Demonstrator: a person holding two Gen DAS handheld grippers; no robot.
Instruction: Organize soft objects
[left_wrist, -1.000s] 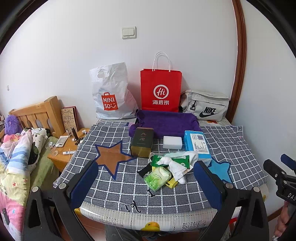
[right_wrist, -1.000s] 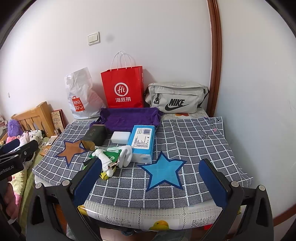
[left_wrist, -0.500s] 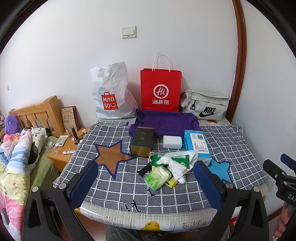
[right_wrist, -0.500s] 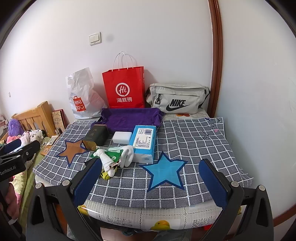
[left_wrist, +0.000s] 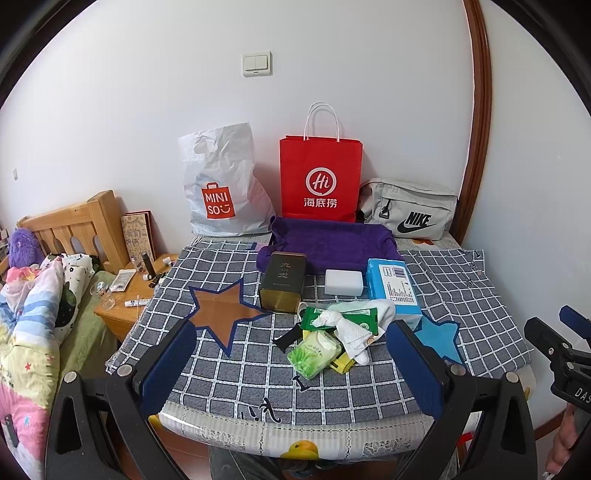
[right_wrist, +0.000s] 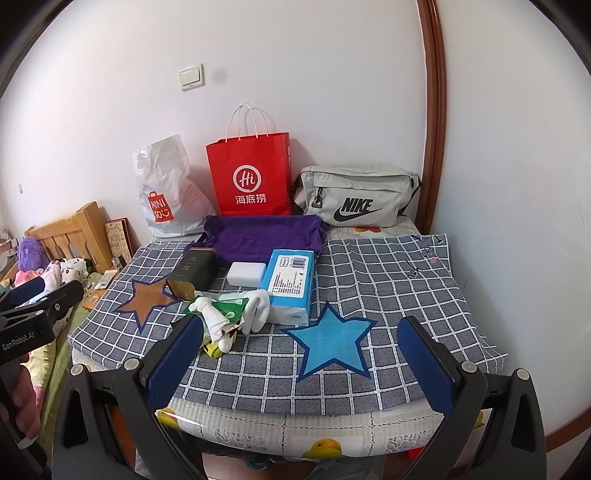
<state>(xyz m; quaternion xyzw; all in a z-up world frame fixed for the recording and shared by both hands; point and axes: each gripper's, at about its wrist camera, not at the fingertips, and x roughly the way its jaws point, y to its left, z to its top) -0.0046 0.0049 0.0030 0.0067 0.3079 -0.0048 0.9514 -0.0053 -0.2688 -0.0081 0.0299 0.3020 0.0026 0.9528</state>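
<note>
A small pile lies mid-table: a white sock (left_wrist: 349, 330) (right_wrist: 214, 317), a green wipes pack (left_wrist: 356, 317), a light green tissue pack (left_wrist: 314, 352) and a yellow item (left_wrist: 341, 363). Behind it stand a dark tin (left_wrist: 283, 286) (right_wrist: 194, 273), a white sponge block (left_wrist: 343, 282) (right_wrist: 246, 275), a blue tissue pack (left_wrist: 393, 290) (right_wrist: 290, 286) and a purple towel (left_wrist: 332, 242) (right_wrist: 264, 236). My left gripper (left_wrist: 295, 365) is open and empty, short of the pile. My right gripper (right_wrist: 299, 369) is open and empty above the table's front edge, near the blue star (right_wrist: 330, 343).
A white Miniso bag (left_wrist: 221, 192), a red paper bag (left_wrist: 320, 181) and a grey Nike bag (left_wrist: 410, 210) stand along the back wall. The table has a grey checked cloth (left_wrist: 240, 369) with a brown star (left_wrist: 225, 314). A bed and wooden nightstand (left_wrist: 125, 295) are left.
The right wrist view has shifted a little, so the table contents sit slightly further right in it. The left gripper and all objects are unmoved.
</note>
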